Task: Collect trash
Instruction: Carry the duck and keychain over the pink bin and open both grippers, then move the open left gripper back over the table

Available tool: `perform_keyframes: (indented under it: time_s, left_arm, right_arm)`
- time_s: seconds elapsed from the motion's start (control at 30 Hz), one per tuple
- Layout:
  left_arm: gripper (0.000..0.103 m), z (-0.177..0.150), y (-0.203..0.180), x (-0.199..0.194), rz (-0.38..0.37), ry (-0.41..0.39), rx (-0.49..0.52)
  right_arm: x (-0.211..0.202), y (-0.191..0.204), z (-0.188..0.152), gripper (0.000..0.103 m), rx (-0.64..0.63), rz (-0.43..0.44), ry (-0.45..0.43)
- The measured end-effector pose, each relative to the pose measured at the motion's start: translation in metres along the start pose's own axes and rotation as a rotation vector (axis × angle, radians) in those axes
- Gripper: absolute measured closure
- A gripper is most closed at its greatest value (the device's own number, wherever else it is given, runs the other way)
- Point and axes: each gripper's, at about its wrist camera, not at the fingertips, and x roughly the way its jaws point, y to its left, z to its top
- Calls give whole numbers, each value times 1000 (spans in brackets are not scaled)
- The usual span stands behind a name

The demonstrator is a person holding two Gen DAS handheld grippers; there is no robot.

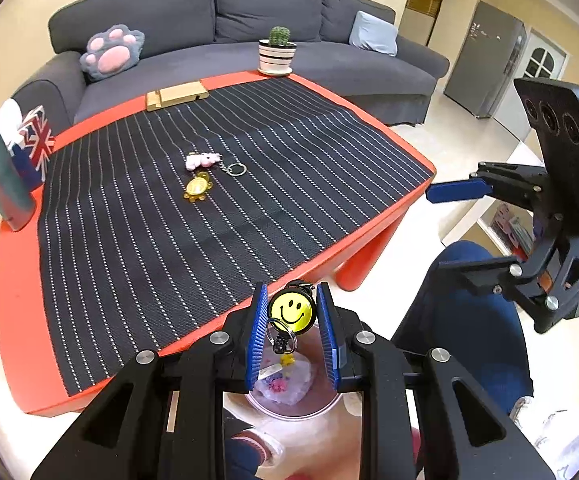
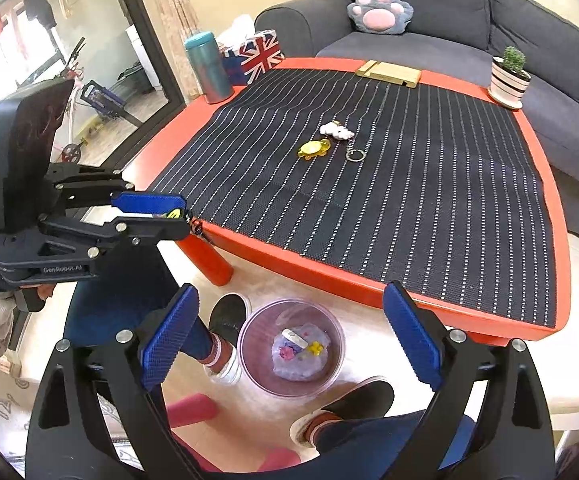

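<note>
My left gripper [image 1: 291,312] is shut on a yellow smiley-face keychain [image 1: 291,311], whose ring and small charms hang down over the clear trash bin [image 1: 309,408] on the floor. The same gripper [image 2: 183,212] shows at the left of the right wrist view, off the table's near edge. My right gripper [image 2: 291,312] is open and empty above the bin [image 2: 249,344], which holds a crumpled bag and small bits. On the striped mat lie a yellow turtle charm [image 1: 197,187] [image 2: 312,149] and a white-pink plush keychain [image 1: 202,160] [image 2: 337,131] with a ring.
The red table [image 1: 17,320] carries a black striped mat [image 2: 409,184], a teal bottle [image 2: 206,67], a Union Jack tissue box [image 2: 255,56], a wooden stand [image 2: 389,72] and a potted cactus [image 2: 509,76]. A grey sofa [image 1: 249,8] is behind. The person's feet [image 2: 225,316] flank the bin.
</note>
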Motion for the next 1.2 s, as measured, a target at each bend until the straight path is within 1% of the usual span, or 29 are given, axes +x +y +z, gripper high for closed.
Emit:
perform_keyframes:
  time_s: [0.17,0.6,0.67,0.7,0.73,0.8,0.87,0.9,1.2]
  left_arm:
    - [78,-1,-9,0,-13,4,15]
    - [78,-2,-26,-3,-37,12,41]
    - [75,-2,-27,-2,-40,12,43]
    - [67,-1,-26,-2,-40,13,41]
    - [41,-1,-25,-1,-35,12,38]
    - [12,-1,-24,0,-18,-2,33]
    - [11,-2,-22,0,-8,-4,28]
    - [8,-2,-21,1,0,0,25]
    - [8,-3,-17,3,8,8,10]
  right_arm:
    - [-7,-6,-2,11,14,-28,-13]
    - [-23,-14,-7,11,34,-40,-54]
    - [-25,-15,-6,11,36,-40,-58]
    - [-25,-15,-6,11,38,-40,-61]
    - [-26,-15,-7,11,38,-40,-63]
    - [-26,-17,-6,11,41,-41,-65]
    - [-26,-17,-6,11,42,-41,-65]
    - [-26,-17,-7,11,43,-41,-64]
    - [-24,-18,-8,10,48,-40,-60]
